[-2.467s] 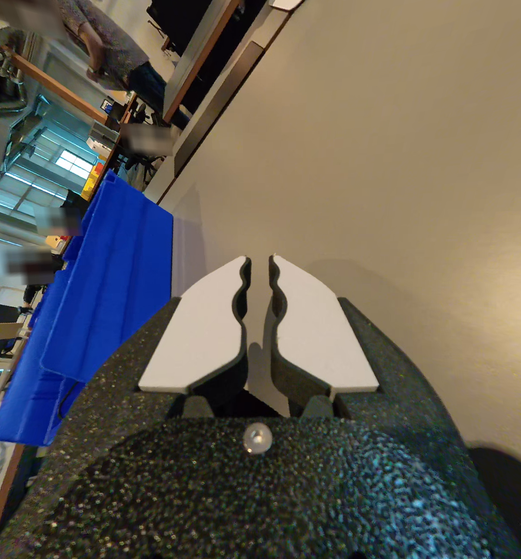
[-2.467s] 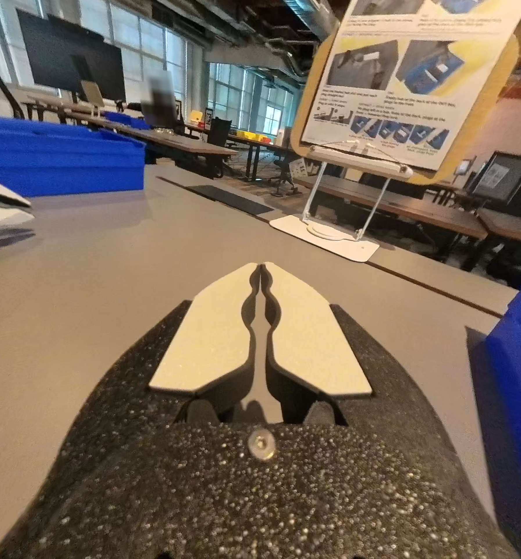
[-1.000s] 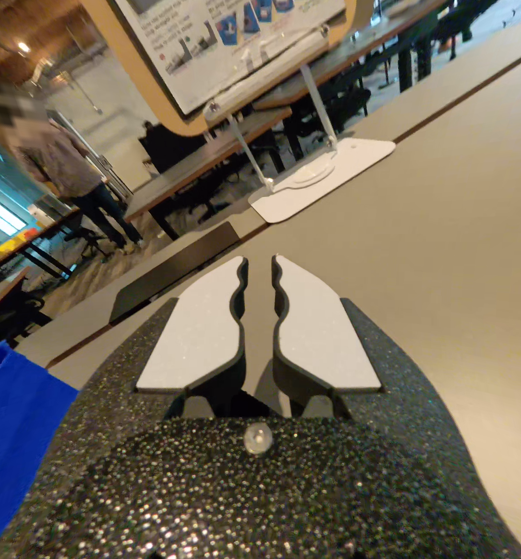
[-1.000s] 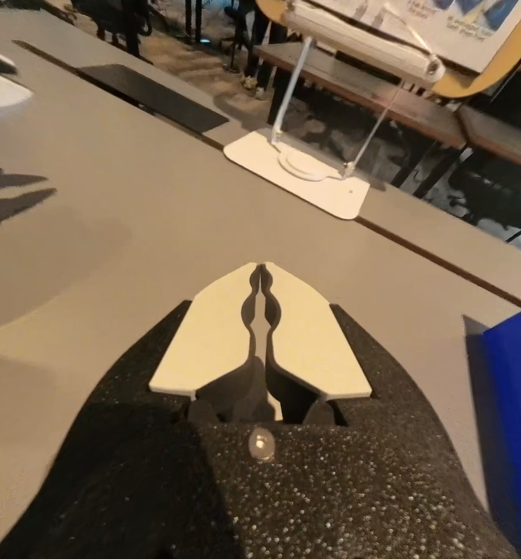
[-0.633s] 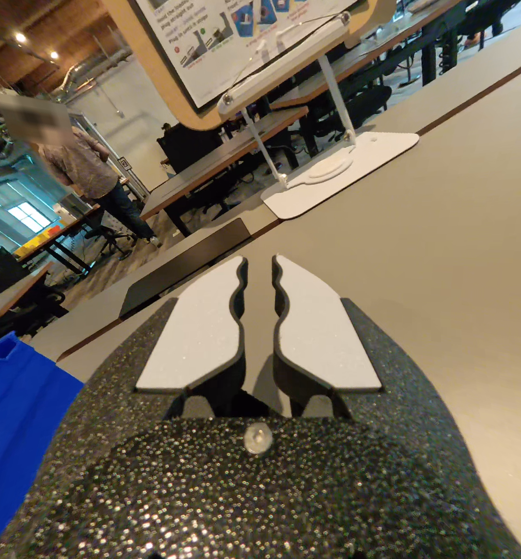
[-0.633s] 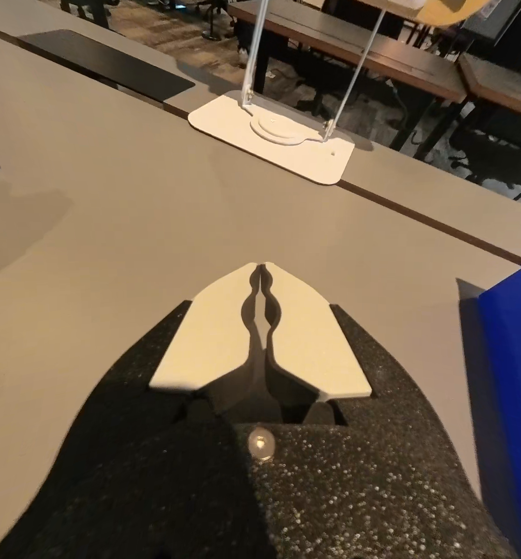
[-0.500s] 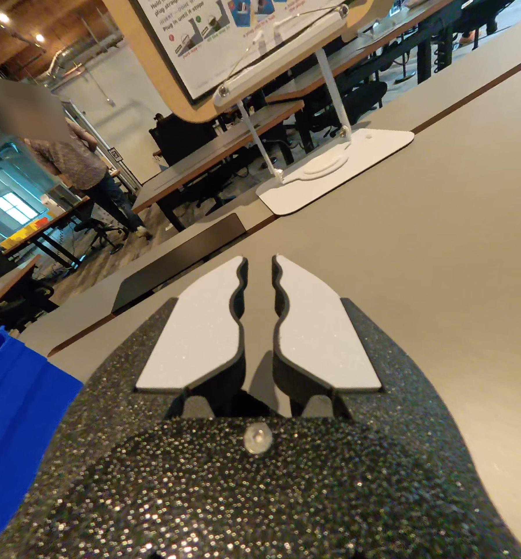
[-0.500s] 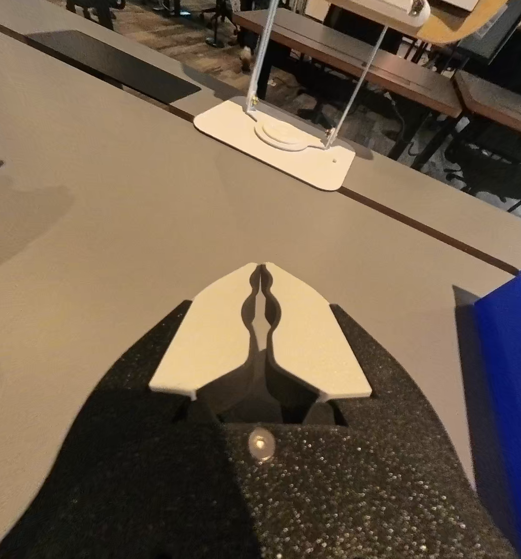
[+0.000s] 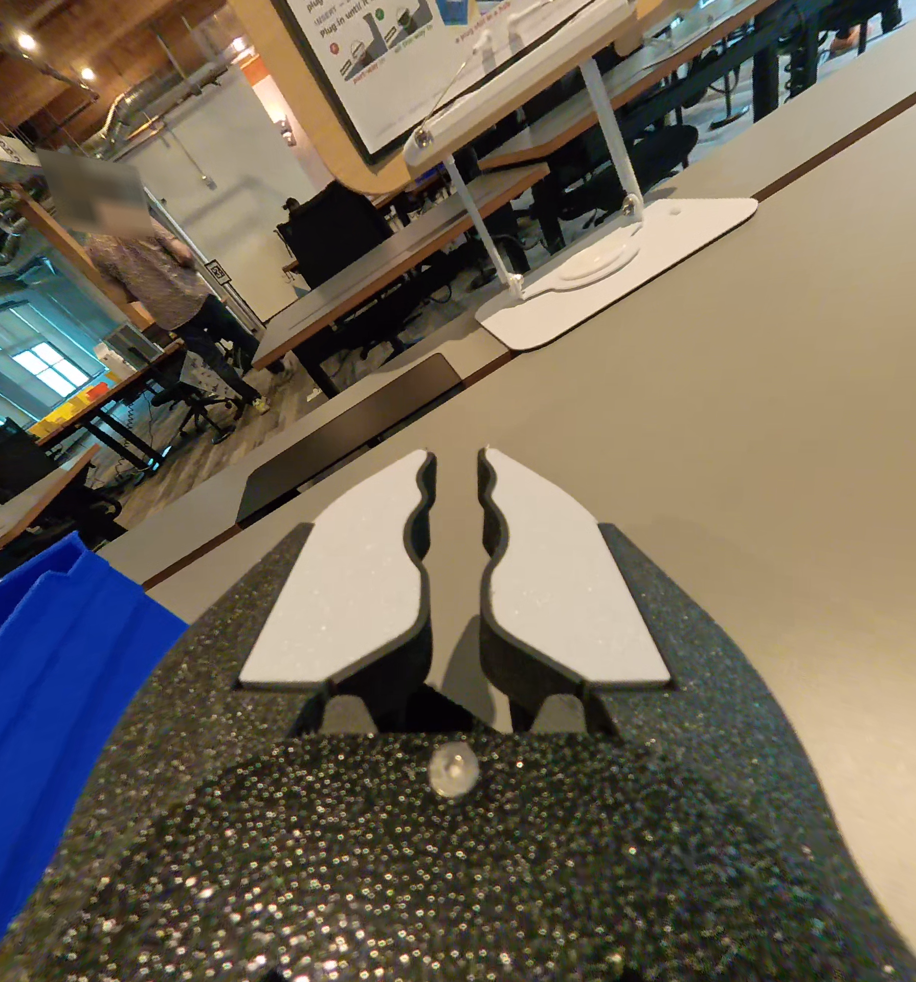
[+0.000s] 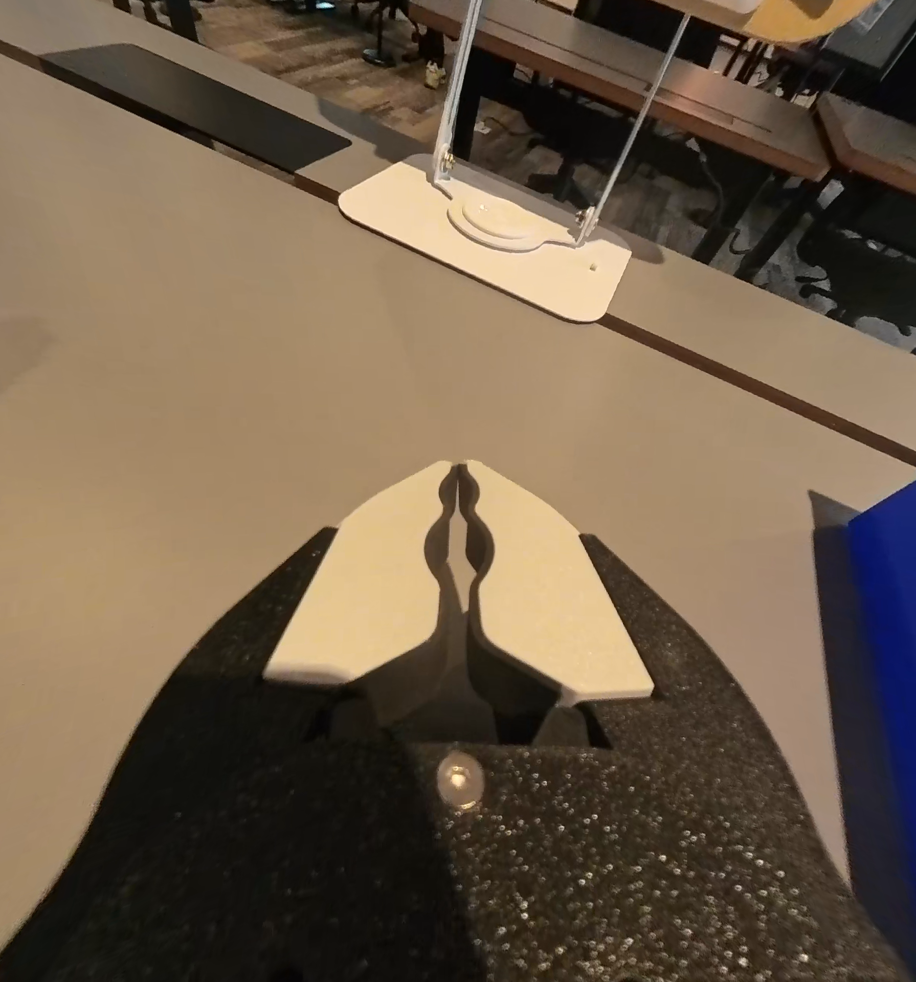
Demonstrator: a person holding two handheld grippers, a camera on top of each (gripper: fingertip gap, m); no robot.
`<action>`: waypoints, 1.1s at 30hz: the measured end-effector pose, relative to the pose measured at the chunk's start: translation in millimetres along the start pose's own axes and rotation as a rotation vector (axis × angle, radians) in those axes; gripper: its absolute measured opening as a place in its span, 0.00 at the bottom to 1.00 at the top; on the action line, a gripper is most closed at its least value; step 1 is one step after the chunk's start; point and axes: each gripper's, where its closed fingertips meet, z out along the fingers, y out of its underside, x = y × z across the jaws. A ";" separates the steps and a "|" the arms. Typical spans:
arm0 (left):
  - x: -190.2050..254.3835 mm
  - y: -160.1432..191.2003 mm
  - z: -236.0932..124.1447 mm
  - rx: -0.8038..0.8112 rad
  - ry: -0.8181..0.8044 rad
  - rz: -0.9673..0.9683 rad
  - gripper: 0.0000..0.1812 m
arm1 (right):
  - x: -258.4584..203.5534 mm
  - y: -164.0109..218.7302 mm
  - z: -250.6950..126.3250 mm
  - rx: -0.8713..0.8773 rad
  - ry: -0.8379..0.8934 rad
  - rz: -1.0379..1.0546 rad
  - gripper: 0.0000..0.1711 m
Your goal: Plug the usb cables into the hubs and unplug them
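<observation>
Left wrist view: left tool low over the grey desk, jaws a little apart, nothing between them. Blue bin at 8 o'clock, just beside the tool body. White stand base at 1 o'clock on the far desk edge, its thin legs rising to a white bar overhead. Black inset plate at 11 o'clock. A person stands well off at 10 o'clock among other desks; a board with pictures hangs at 12.

Right wrist view: right tool with tips touching, empty; only the scalloped gaps behind the tips show desk through them. Same stand base at 12 o'clock, black plate at 11, a blue bin hard at 3 o'clock. Shadow patch on the desk at 9.

No usb cables, no hubs in either view. Bare desk ahead of both tools. Where they lie I cannot tell; the blue bins at each side may hold them, but their insides are not shown.

Judgement: either nothing has been laid out yet or the work is over; these views do not settle which. If starting, the next move calls for turning the tools toward the bins, finding a hub and a cable, and parting the right tool's jaws before any pick.
</observation>
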 end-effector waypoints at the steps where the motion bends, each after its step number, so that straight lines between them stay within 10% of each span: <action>1: 1.5 0.3 0.5 -0.004 0.005 0.009 0.08 | -0.3 0.6 0.9 -0.007 -0.001 -0.002 0.00; 21: 19.6 -5.8 -8.7 0.040 0.000 0.156 0.07 | -18.6 -8.8 -13.5 0.097 -0.035 -0.130 0.00; 33: -83.9 -42.0 -84.6 -0.024 -0.083 0.031 0.10 | -20.8 -4.7 -22.2 0.093 -0.042 -0.142 0.01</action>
